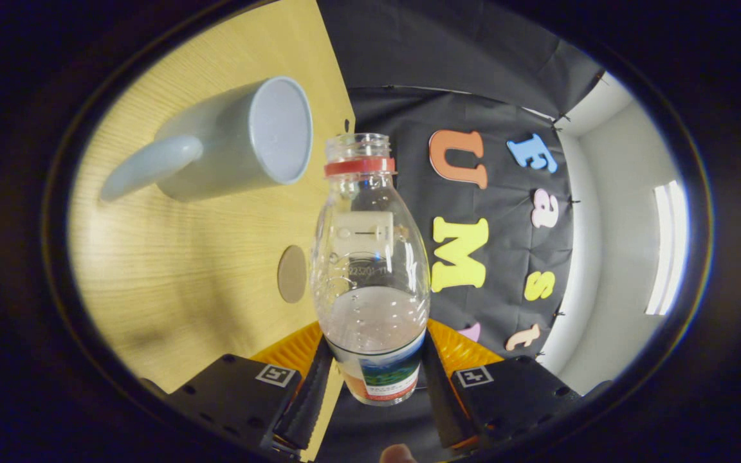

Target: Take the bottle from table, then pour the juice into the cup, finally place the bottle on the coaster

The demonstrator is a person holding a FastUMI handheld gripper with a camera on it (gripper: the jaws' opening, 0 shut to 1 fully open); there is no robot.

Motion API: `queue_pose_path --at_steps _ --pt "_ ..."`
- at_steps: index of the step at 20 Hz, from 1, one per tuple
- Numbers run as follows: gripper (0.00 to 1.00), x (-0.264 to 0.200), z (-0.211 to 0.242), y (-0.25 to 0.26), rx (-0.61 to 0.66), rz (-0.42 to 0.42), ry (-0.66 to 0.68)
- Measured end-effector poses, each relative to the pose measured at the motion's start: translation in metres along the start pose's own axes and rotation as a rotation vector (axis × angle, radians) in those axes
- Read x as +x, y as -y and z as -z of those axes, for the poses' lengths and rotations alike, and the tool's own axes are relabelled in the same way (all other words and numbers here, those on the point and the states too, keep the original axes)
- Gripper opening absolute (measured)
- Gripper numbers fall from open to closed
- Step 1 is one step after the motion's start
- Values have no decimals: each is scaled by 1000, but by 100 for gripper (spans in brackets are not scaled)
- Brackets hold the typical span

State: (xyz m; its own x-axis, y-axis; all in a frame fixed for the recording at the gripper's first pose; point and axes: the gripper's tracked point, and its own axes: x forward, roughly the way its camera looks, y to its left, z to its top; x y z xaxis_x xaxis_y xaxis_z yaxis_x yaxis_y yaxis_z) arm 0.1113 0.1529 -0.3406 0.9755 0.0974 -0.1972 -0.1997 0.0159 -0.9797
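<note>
**Gripper view: bottle held, bench tipped sideways**

Gripper (371, 376) clamped on clear bottle (370, 270), both fingers (309, 399) pressing its labelled lower body. Cap off, red neck ring, liquid pooled low. Pale cup (235, 141) stands on light wood bench (171, 270) near its back edge; round coaster (292, 274) nearer. Black cloth wall, white room beyond.

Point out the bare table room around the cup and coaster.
Gripper shut on the bottle. Bare table between the cup and coaster, and from the coaster toward the fingers. Crowded where the bottle mouth nears the cup.
</note>
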Motion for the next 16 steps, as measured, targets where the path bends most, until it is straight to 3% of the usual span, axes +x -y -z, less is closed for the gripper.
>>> queue_pose_path --at_steps 16 --pt "76 -1 -10 19 -108 16 4"
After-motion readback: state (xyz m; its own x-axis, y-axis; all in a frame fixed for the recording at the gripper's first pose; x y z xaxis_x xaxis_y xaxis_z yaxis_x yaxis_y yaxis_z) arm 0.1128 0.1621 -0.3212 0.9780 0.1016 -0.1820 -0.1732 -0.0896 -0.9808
